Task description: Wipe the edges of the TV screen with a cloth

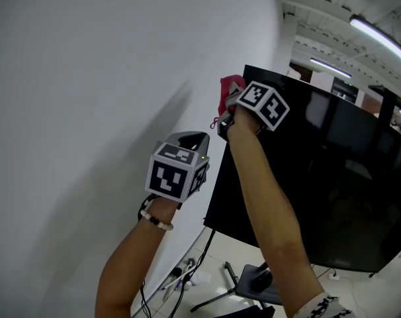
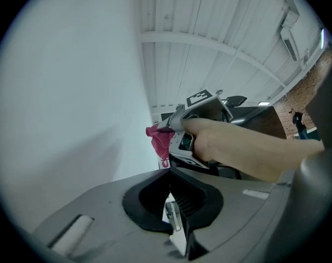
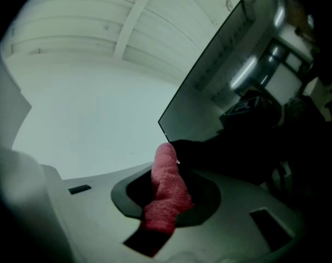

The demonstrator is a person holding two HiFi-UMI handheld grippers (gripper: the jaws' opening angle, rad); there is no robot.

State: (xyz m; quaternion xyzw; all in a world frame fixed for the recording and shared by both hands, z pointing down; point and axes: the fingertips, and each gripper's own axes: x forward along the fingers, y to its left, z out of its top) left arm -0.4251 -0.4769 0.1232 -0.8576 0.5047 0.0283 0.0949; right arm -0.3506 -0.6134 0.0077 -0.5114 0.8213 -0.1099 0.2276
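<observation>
A black TV screen [image 1: 319,177] stands on a stand in front of a white wall. My right gripper [image 1: 227,105] is shut on a pink cloth [image 1: 230,87] and holds it at the screen's top left corner. In the right gripper view the cloth [image 3: 166,190] sticks out between the jaws, with its tip touching the corner of the TV [image 3: 226,81]. My left gripper [image 1: 190,139] hangs lower and to the left, off the screen's left edge. Its jaws are shut and hold nothing [image 2: 174,215]. From there I see the cloth [image 2: 159,138] in the right gripper [image 2: 169,126].
The white wall [image 1: 88,111] fills the left side, close behind both grippers. The TV stand's legs [image 1: 233,290] and some cables [image 1: 180,280] lie on the floor below. Ceiling lights [image 1: 379,35] run at the upper right.
</observation>
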